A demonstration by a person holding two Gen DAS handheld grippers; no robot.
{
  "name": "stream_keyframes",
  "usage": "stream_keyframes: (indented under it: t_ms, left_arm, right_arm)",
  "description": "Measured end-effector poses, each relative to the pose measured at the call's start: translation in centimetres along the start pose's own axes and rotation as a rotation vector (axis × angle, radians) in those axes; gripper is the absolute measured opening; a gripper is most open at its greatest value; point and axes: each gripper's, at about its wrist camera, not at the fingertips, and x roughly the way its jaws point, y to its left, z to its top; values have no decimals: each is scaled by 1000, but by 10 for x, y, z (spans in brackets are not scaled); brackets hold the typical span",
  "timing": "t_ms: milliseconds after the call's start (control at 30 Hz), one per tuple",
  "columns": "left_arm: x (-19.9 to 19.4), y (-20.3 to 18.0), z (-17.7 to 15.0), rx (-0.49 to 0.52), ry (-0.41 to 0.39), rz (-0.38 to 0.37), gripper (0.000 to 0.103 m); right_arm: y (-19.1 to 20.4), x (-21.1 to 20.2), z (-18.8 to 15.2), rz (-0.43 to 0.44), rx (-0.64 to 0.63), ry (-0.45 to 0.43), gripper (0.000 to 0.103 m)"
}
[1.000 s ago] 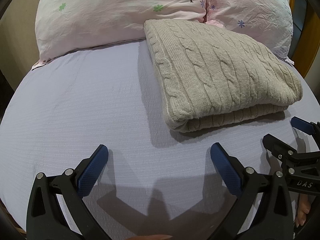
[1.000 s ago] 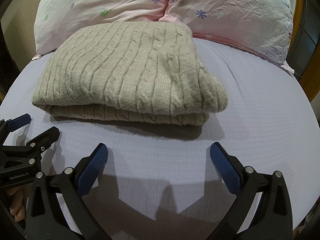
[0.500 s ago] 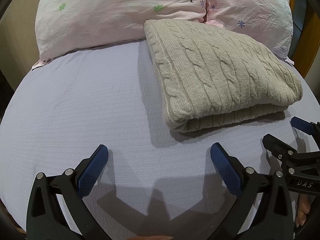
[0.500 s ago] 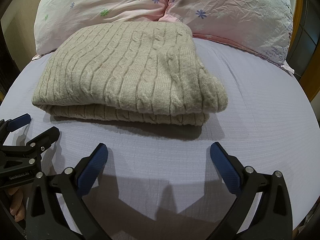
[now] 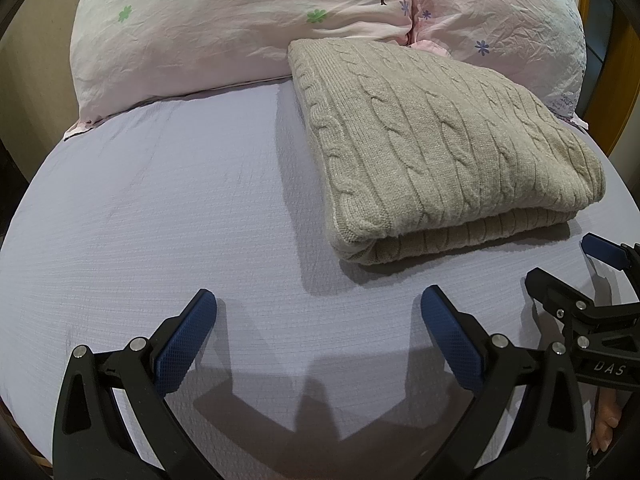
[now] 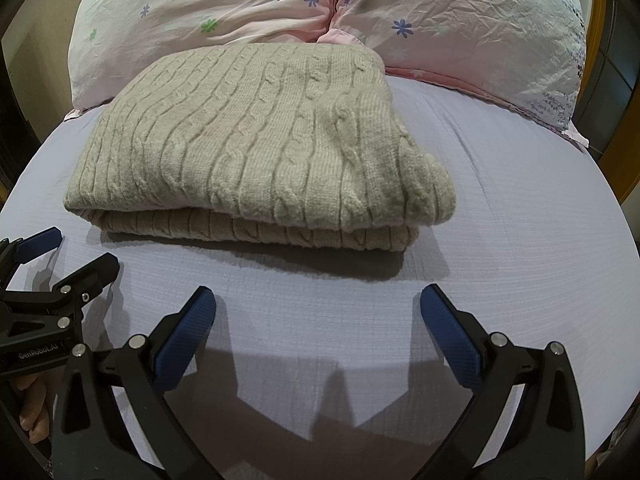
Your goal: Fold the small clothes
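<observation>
A beige cable-knit sweater (image 5: 436,144) lies folded in a neat rectangle on the lilac bed sheet (image 5: 160,208), its far edge by the pillows. It also shows in the right wrist view (image 6: 260,152). My left gripper (image 5: 318,312) is open and empty, above the sheet in front of the sweater's near left corner. My right gripper (image 6: 318,312) is open and empty, above the sheet in front of the sweater's near edge. Each gripper shows at the side of the other's view: the right gripper (image 5: 576,268) and the left gripper (image 6: 68,254), both with jaws apart.
Two pink flowered pillows (image 5: 240,12) (image 5: 508,20) lie along the head of the bed behind the sweater. A wooden frame (image 5: 616,80) stands at the right. The sheet (image 6: 520,220) stretches wide to the left and right of the sweater.
</observation>
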Motion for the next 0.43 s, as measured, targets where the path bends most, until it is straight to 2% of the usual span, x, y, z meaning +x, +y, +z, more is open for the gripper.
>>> stream_keyframes:
  t_ms: [433]
  left_arm:
    - [0, 0, 0, 1, -1, 1, 102]
  right_arm:
    - [0, 0, 0, 0, 0, 0, 101]
